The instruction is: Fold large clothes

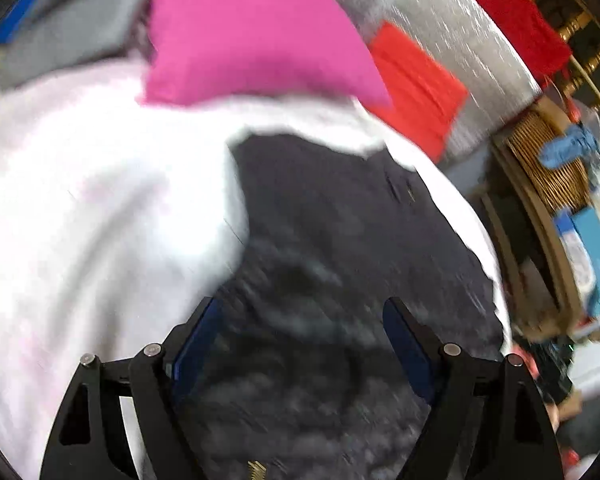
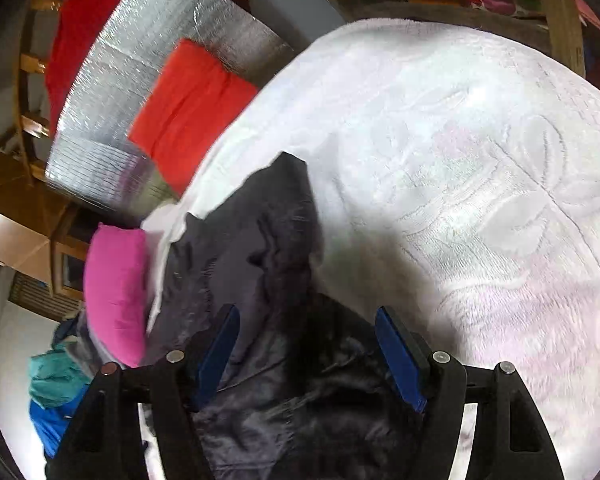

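The dark garment (image 2: 260,264) lies crumpled on the white textured cover (image 2: 480,184), its far edge pointing toward 12 o'clock. Both the left hand-held gripper (image 1: 300,344) and right hand-held gripper (image 2: 306,348) hover above it, jaws wide apart, gripping nothing. Bare cover spreads toward 3 o'clock; a pink folded cloth (image 2: 116,292) sits at 9 o'clock.

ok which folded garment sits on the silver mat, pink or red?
The red folded garment: it lies on the silver mat; the pink one sits off it, beside the white cover.
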